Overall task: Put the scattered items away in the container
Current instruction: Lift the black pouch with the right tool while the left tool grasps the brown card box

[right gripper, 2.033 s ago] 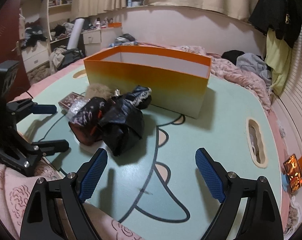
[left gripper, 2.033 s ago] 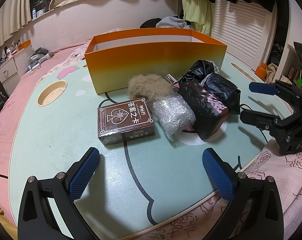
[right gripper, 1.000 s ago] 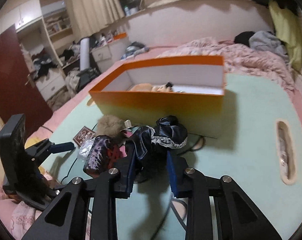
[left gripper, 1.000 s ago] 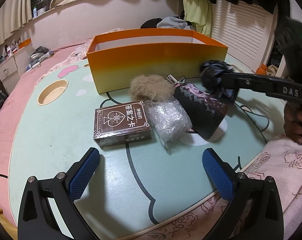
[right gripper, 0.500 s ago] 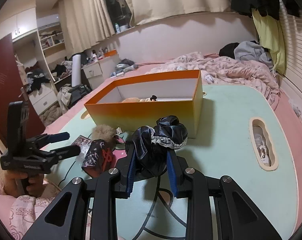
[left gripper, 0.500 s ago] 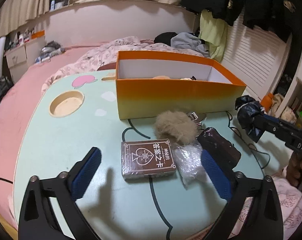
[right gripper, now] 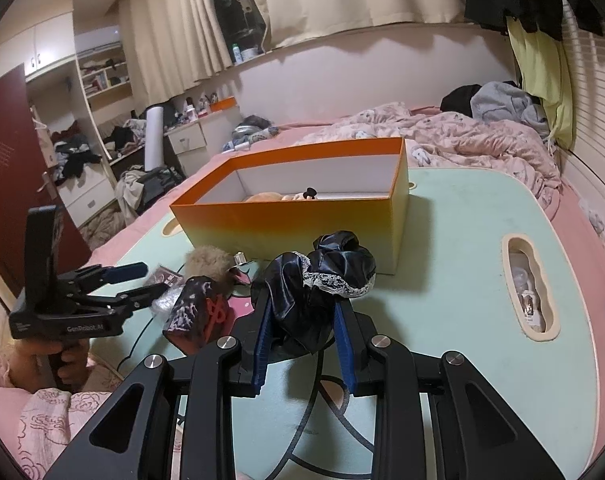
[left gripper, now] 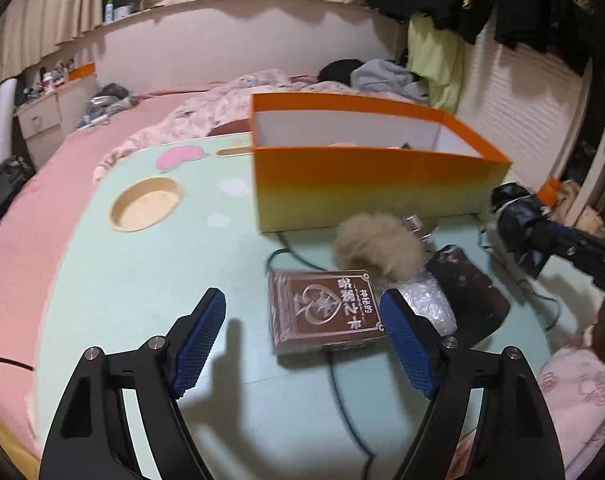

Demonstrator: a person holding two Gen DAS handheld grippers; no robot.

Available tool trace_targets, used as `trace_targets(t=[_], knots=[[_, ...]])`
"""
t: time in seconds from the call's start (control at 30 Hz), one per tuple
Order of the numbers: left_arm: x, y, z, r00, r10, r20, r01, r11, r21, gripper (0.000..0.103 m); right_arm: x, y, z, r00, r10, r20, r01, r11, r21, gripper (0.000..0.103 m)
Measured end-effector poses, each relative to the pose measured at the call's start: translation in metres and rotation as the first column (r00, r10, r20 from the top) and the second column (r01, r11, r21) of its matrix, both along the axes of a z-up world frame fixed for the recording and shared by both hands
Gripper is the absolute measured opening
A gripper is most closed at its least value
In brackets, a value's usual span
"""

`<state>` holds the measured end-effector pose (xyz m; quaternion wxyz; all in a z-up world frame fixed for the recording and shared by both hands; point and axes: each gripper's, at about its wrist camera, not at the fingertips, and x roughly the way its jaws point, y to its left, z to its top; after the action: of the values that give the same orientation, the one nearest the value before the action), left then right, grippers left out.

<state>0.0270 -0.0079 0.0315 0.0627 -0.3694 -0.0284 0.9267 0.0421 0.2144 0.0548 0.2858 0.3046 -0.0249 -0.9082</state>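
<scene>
**Right tool holds the black cloth; left tool closing over the card box**

My right tool (right gripper: 304,344) is clamped on a bundle of black cloth (right gripper: 322,276) with a white lace edge, lifted clear of the table (right gripper: 462,264) just in front of the orange box (right gripper: 286,216). The box stands open; I can see a tan soft thing and a small black piece lying inside by the near wall.

My left tool (left gripper: 302,340) has its jaws apart and closing. The brown card box (left gripper: 324,312) lies flat on the table between the blue pads, nearer the right one, but I cannot see the pads pressing on it. Just behind it sits a beige fur ball (left gripper: 376,246), touching a crumpled clear plastic wrap (left gripper: 422,300), with a dark pouch (left gripper: 468,294) beside that. All three are on the table, near the orange box's front wall.
</scene>
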Motion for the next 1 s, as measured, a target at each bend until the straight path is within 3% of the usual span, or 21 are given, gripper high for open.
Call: trace_targets(t=[0.07,0.13,0.17,0.23,0.33,0.6,1.0], knots=[[-0.004,0.008,-0.002,1.000,-0.025,0.006,0.025,0.999,-0.020,0.076,0.000,0.000,0.000,1.000,0.000,0.002,0.000,1.000,-0.001,0.027],[-0.008,0.014,-0.008,0.999,-0.043,0.030,0.045,0.998,-0.046,0.055,0.000,-0.001,-0.001,1.000,0.003,0.006,-0.003,1.000,0.000,0.027],[-0.009,0.018,-0.010,0.999,-0.036,0.016,0.037,0.996,-0.084,0.052,0.000,-0.001,-0.001,1.000,0.004,0.007,-0.004,1.000,0.001,0.027],[-0.010,0.020,-0.009,0.998,-0.056,0.015,0.057,0.996,-0.067,0.035,0.000,-0.003,-0.002,1.000,0.005,0.010,-0.005,1.000,0.004,0.027],[-0.007,0.022,-0.008,0.998,-0.070,0.001,0.070,0.996,-0.060,0.021,0.000,-0.005,-0.002,1.000,0.007,0.013,-0.007,1.000,0.008,0.027],[0.013,0.014,0.015,0.987,-0.063,-0.148,0.058,0.998,-0.036,0.021,0.000,-0.006,-0.002,1.000,0.007,0.012,-0.007,1.000,0.008,0.028],[0.024,0.021,0.038,0.976,-0.099,-0.192,0.097,0.995,-0.015,0.021,0.003,-0.008,0.003,1.000,-0.001,-0.020,0.001,1.000,0.031,0.028]])
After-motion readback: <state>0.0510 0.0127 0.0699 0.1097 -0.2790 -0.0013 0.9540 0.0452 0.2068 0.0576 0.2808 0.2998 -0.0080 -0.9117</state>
